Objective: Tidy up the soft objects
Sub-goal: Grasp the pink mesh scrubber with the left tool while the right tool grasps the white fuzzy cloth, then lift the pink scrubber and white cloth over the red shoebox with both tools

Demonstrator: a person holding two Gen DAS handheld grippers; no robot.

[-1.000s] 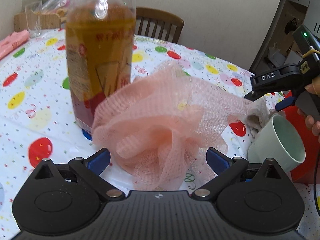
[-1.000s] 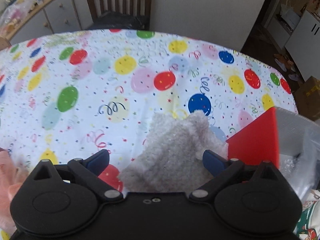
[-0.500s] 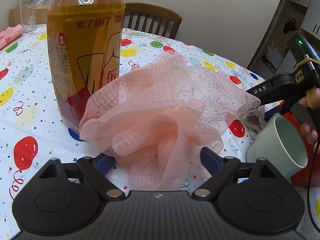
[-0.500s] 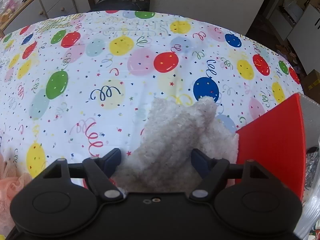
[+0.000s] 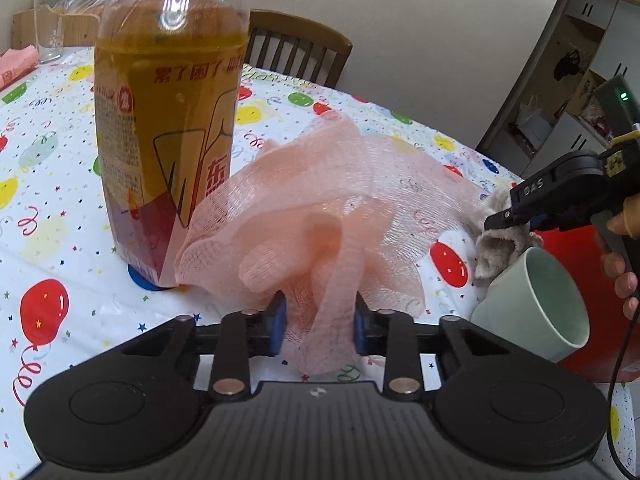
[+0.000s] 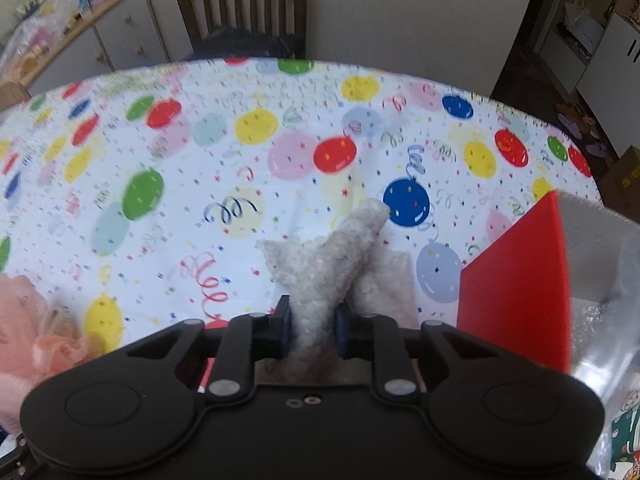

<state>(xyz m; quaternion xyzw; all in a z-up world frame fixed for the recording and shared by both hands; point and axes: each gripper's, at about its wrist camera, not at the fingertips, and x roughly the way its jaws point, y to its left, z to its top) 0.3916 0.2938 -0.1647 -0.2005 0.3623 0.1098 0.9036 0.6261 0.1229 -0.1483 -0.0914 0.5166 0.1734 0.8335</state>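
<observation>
A pink mesh bath puff (image 5: 320, 208) lies on the balloon-print tablecloth (image 5: 52, 216), right of a tea bottle. My left gripper (image 5: 320, 328) has its jaws closing, and the blue pads pinch a fold of the puff's near side. In the right wrist view my right gripper (image 6: 314, 330) is also closing, with its pads squeezing a fluffy grey cloth (image 6: 344, 252) into an upright ridge. The same right gripper (image 5: 496, 222) shows at the right of the left wrist view, on the grey cloth (image 5: 500, 248). The puff's edge (image 6: 36, 320) appears at the lower left of the right wrist view.
A tall bottle of amber tea (image 5: 168, 120) stands just left of the puff. A pale green cup (image 5: 532, 304) lies tipped beside the grey cloth, against a red box (image 6: 516, 284). A wooden chair (image 6: 240, 8) stands beyond the table's far edge. A glass (image 5: 50, 20) stands far left.
Both grippers' jaws went from wide apart to pinched in: the left onto the pink puff, the right onto the grey cloth, which bunched up into a ridge. Neither hand shifted much.
</observation>
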